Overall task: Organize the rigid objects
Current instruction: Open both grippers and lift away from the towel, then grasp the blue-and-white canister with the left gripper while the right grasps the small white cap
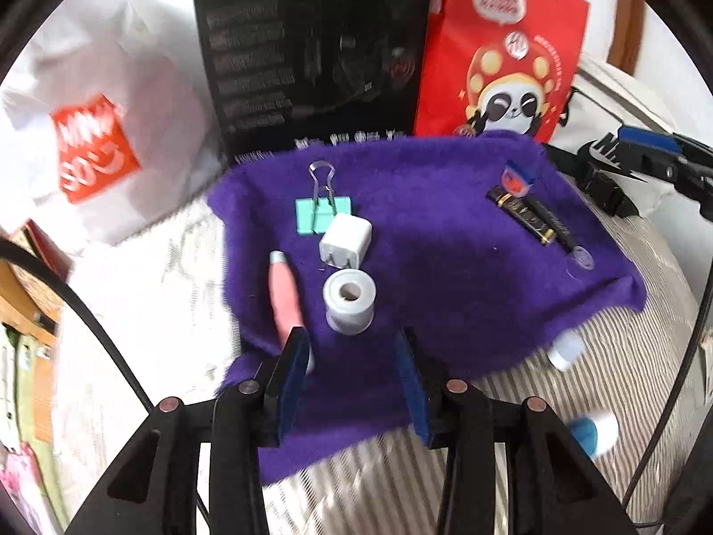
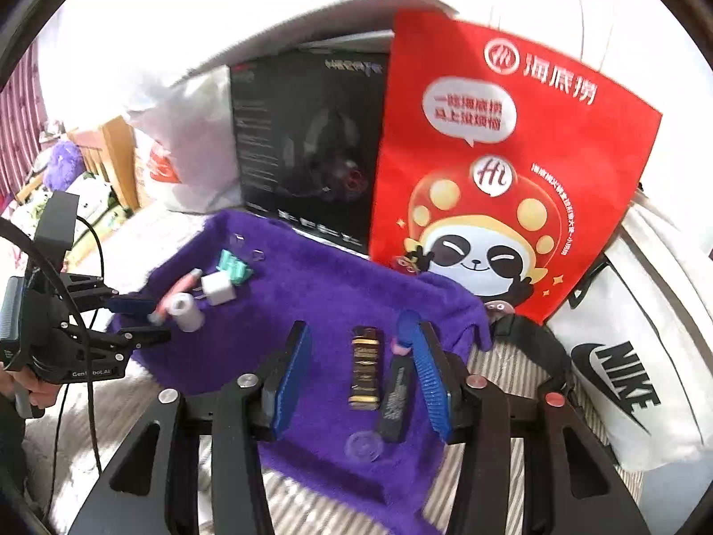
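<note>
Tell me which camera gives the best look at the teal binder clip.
The left wrist view: the teal binder clip lies flat on the purple cloth, handles clear, touching the white charger. In the right wrist view it is small and blurred.

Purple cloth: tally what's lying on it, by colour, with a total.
On the purple cloth:
White/grey: 2, charger plug, tape roll
Pink: 1, pink tube
Teal: 1, binder clip
Black: 2, black-and-gold bar, black stick
Clear: 1, clear disc
Total: 7
</note>
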### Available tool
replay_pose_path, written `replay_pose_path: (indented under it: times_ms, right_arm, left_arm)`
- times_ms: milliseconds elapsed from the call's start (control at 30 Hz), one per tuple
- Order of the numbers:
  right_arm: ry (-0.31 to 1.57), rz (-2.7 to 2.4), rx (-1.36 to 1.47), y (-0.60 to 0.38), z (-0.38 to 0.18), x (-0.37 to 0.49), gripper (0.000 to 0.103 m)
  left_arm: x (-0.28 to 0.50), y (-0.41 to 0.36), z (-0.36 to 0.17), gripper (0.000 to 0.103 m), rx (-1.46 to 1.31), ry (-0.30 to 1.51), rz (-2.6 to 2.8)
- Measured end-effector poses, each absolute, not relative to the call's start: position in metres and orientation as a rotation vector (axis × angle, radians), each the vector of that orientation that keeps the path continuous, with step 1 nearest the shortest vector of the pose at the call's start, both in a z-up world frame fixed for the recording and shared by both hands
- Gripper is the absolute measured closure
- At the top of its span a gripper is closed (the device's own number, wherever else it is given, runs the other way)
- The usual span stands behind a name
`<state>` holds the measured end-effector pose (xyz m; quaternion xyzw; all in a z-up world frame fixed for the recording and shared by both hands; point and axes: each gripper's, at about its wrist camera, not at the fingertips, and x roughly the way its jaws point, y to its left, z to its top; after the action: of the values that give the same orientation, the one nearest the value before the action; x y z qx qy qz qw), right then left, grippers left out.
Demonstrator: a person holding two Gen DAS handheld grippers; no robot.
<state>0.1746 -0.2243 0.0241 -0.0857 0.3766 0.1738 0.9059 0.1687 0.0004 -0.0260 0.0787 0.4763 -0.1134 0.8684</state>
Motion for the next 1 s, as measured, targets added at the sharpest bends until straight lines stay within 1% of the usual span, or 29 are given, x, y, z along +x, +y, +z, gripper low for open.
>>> replay_pose_path:
  times_ms: [100, 267, 467, 500, 567, 633, 700, 733, 833, 1000]
  right_arm:
    - [0.768, 0.396, -0.148, -0.224, 0.025, 0.152, 0.052]
    - [0.803, 0.38, -0.133, -0.223, -0.001, 0.111, 0.052]
    - [0.853, 0.282, -0.021, -0.248, -0.04, 0.074, 0.052]
    - [0.862, 0.27, -0.006, -0.253, -0.045, 0.068, 0.051]
    - [0.886, 0.236, 0.016, -0.265, -0.053, 0.056, 0.051]
    - [0.9, 0.194, 0.034, -0.278, -0.057, 0.046, 0.051]
    - [0.898, 0.164, 0.054, -0.292, -0.056, 0.037, 0.051]
    - [0.896, 0.146, 0.072, -0.301, -0.056, 0.031, 0.051]
    - [0.891, 0.108, 0.111, -0.32, -0.055, 0.023, 0.051]
    - [0.897, 0.073, 0.138, -0.337, -0.06, 0.015, 0.051]
  left_arm:
    - [0.15, 0.008, -0.013, 0.06, 0.149, 0.971, -0.242]
    - [0.117, 0.004, -0.015, 0.06, 0.129, 0.977, -0.319]
    - [0.093, -0.012, -0.03, 0.059, 0.074, 1.007, -0.393]
    - [0.091, -0.015, -0.031, 0.055, 0.062, 1.011, -0.411]
    - [0.086, -0.023, -0.03, 0.038, 0.043, 1.004, -0.449]
    - [0.08, -0.032, -0.026, 0.029, 0.031, 0.984, -0.465]
    - [0.075, -0.04, -0.023, 0.026, 0.027, 0.972, -0.481]
    - [0.073, -0.045, -0.021, 0.021, 0.032, 0.97, -0.49]
    - [0.069, -0.063, -0.024, 0.019, 0.071, 0.977, -0.481]
    - [0.072, -0.087, -0.038, 0.019, 0.103, 1.026, -0.464]
